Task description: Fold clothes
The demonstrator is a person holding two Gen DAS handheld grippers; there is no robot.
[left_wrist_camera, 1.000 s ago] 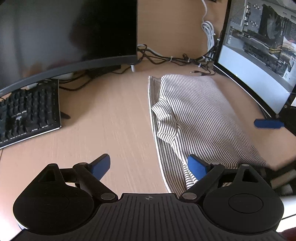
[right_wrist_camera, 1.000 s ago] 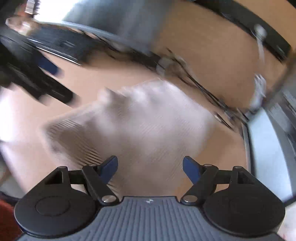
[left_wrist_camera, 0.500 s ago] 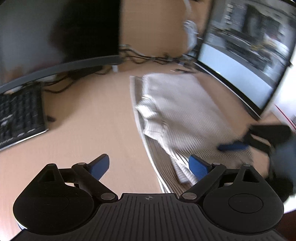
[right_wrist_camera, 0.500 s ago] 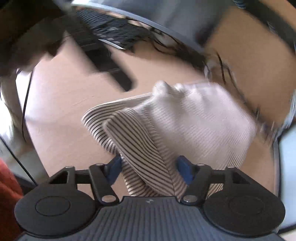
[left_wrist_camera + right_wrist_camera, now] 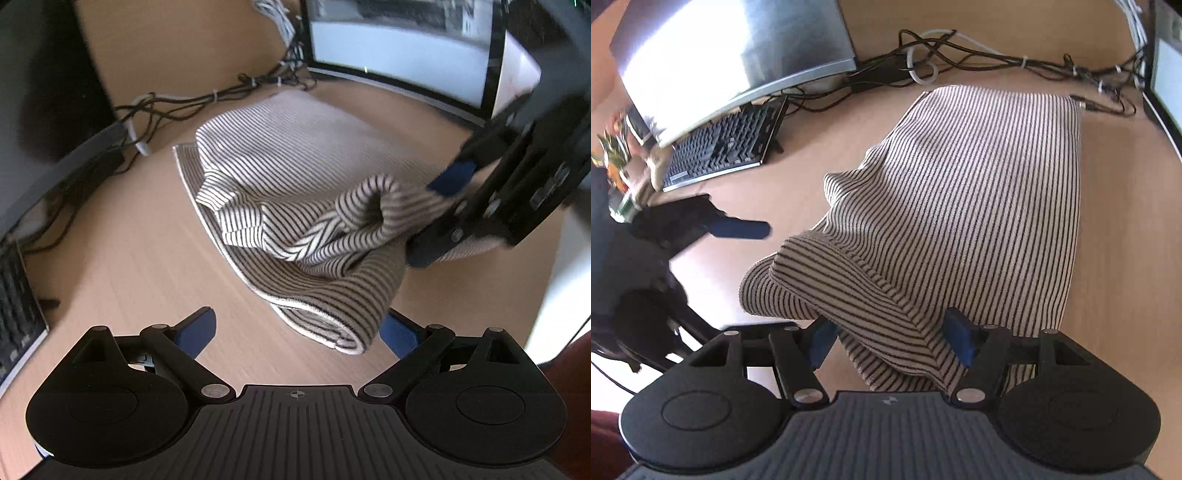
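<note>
A black-and-white striped garment point(image 5: 295, 177) lies partly folded on the wooden desk point(image 5: 122, 243). My right gripper point(image 5: 890, 341) has its jaws around the garment's near edge point(image 5: 897, 332) and lifts a bunched fold off the desk; it also shows in the left wrist view point(image 5: 436, 218), gripping the cloth from the right. My left gripper point(image 5: 295, 332) is open and empty, low over the desk, with the garment's rolled near end point(image 5: 332, 325) just inside its right finger. It appears at the left of the right wrist view point(image 5: 738, 229).
A black keyboard point(image 5: 724, 147) and a curved monitor point(image 5: 720, 55) stand at the left. A second monitor point(image 5: 399, 51) stands at the back right. Tangled cables point(image 5: 997, 59) run along the back of the desk behind the garment.
My right gripper came down onto the garment's near edge, narrowed on it and raised a fold. My left gripper stayed open and swung round toward the garment's near end.
</note>
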